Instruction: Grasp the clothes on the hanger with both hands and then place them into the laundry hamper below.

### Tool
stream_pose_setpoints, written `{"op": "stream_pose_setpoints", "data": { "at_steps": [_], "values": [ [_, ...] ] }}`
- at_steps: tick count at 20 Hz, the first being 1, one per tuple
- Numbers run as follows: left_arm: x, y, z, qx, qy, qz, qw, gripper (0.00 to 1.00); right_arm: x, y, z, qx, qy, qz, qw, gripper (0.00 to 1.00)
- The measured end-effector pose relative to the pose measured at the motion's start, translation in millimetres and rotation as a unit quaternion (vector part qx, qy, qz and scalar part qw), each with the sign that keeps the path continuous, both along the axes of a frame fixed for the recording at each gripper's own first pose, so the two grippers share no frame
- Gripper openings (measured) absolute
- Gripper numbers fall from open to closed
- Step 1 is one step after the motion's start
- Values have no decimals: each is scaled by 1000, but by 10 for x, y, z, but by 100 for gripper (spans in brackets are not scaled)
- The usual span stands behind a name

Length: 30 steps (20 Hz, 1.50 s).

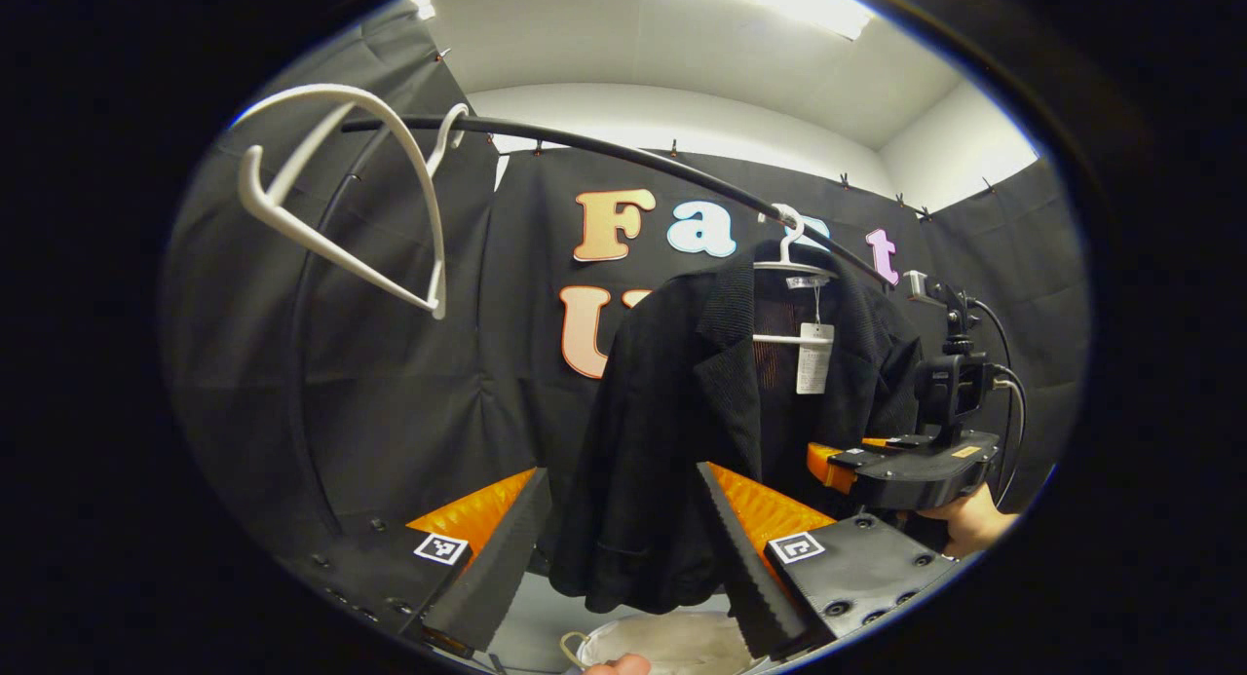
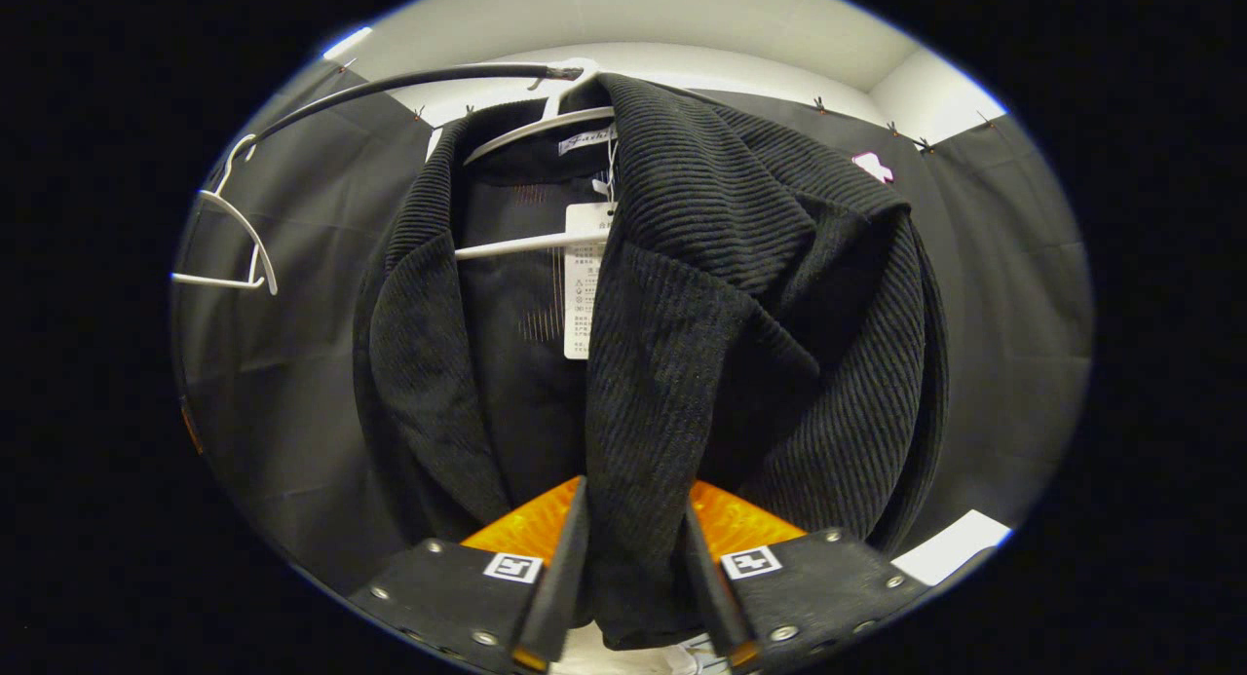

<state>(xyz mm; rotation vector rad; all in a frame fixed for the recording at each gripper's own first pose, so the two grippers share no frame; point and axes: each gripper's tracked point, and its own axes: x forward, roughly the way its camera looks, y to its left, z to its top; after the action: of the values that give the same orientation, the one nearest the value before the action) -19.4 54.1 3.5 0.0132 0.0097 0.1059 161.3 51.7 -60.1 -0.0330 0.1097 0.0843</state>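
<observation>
On the left end of the black rail [image 1: 585, 149] an empty white hanger [image 1: 341, 198] is hung, tilted; it is also seen at the left in the right gripper view, well apart from the garment. Further right along the rail a black corduroy jacket [image 1: 682, 422] is carried on a second white hanger [image 1: 794, 266], with a paper tag [image 1: 814, 358] dangling at the collar.

In the left gripper view the left claw [image 1: 623, 548] is held spread, its fingers standing to either side of the jacket's lower left front; whether the cloth is touched cannot be told, and nothing is pinched. Below it the pale rim of the laundry hamper [image 1: 672, 646] is seen, under the hem.

To the right, the right claw [image 2: 633, 558] is seen in the right gripper view closed onto the jacket's front panel, a fold of cloth being pinched between both fingers. The same claw, held by a hand [image 1: 969, 519], is seen at the jacket's right side in the left gripper view.

Several slips are judged possible. If the jacket is pulled down with one side gripped alone, the shoulders may be caught on the hanger and the hanger dragged along or off the rail. If only a thin fold is taken by the left claw, the heavy cloth may slide out. A one-sided drop may leave a sleeve draped over the hamper's rim.
</observation>
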Motion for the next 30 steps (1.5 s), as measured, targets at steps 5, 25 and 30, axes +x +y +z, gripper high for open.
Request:
{"op": "stream_pose_setpoints", "data": {
  "at_steps": [5,25,30],
  "values": [
    [354,-428,-129,-29,8,-72,997,93,-308,-84,164,18,-4,13,1000,6],
    [1973,-951,-767,34,3,-48,998,100,-1170,-492,911,3,-58,35,998,6],
    [1944,-698,-560,55,-28,-17,998,61,-1166,-461,893,7,-58,46,997,6]
  ]
}}
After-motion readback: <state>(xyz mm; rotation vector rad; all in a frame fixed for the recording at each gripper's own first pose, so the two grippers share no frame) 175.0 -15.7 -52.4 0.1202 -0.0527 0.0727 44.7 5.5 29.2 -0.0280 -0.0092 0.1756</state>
